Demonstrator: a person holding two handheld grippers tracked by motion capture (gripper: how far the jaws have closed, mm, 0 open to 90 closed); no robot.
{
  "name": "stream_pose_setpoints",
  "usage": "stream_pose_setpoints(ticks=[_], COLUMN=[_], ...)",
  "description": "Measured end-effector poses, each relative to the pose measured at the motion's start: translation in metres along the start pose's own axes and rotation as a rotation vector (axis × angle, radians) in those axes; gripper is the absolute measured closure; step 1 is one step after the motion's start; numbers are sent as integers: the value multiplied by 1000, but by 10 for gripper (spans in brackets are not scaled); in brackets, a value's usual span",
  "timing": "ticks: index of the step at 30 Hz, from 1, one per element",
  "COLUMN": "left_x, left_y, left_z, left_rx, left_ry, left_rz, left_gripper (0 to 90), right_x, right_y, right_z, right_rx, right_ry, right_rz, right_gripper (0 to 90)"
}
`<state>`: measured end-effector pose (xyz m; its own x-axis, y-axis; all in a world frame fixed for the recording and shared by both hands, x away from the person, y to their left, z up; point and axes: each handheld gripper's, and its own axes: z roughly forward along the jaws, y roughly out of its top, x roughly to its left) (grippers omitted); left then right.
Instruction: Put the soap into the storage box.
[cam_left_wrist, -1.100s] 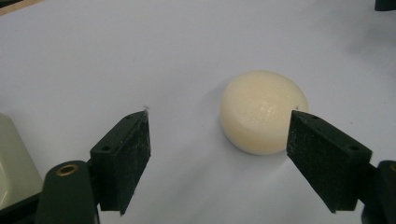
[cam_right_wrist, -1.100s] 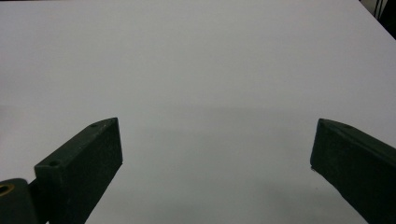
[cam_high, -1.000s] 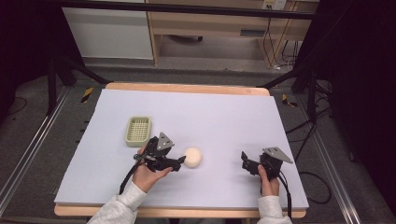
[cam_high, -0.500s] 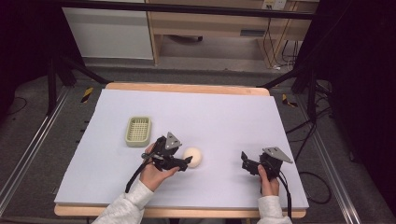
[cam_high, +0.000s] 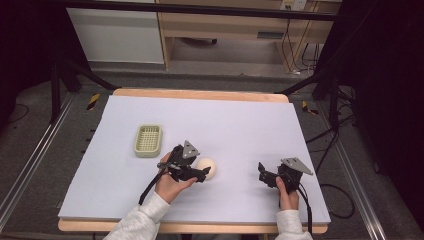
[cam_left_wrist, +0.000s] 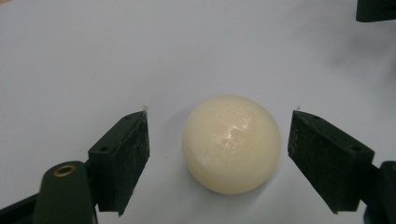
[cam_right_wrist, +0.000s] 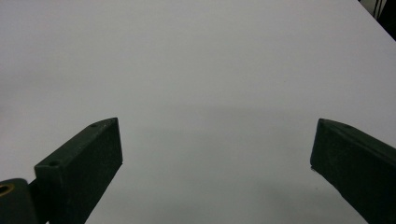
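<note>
Ball, cream and glossy, is sitting on the desk right between the left claw's jaws. Left claw is spread wide: in the left gripper view there is a clear gap showing on each side of the ball, so neither pad is touching it. Ball is resting on the lavender desk surface, not lifted. The person's left hand is gripping the claw body from behind, with the cable trailing back toward the sleeve.

Right claw is sitting well apart from the ball, off to the far side of the left claw, low over the desk. Right claw is also spread wide, with just bare desk showing between its jaws. The right hand is holding it from behind.

Pale green basket is lying on the desk behind and outboard of the left claw, on the side away from the right claw, apart from the ball.
</note>
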<state>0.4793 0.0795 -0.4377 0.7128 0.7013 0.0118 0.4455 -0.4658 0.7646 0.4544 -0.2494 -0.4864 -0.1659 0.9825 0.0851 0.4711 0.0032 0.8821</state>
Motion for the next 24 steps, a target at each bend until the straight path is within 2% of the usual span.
stream_pose_setpoints(ticks=[24], left_x=[-5], left_y=[1], left_z=[21], left_rx=[61], left_ry=[-10], left_rz=[-4], left_gripper=[169], right_x=[0], right_y=[0], right_z=[1], right_rx=[4], right_ry=[0], right_rz=[-8], right_gripper=[27])
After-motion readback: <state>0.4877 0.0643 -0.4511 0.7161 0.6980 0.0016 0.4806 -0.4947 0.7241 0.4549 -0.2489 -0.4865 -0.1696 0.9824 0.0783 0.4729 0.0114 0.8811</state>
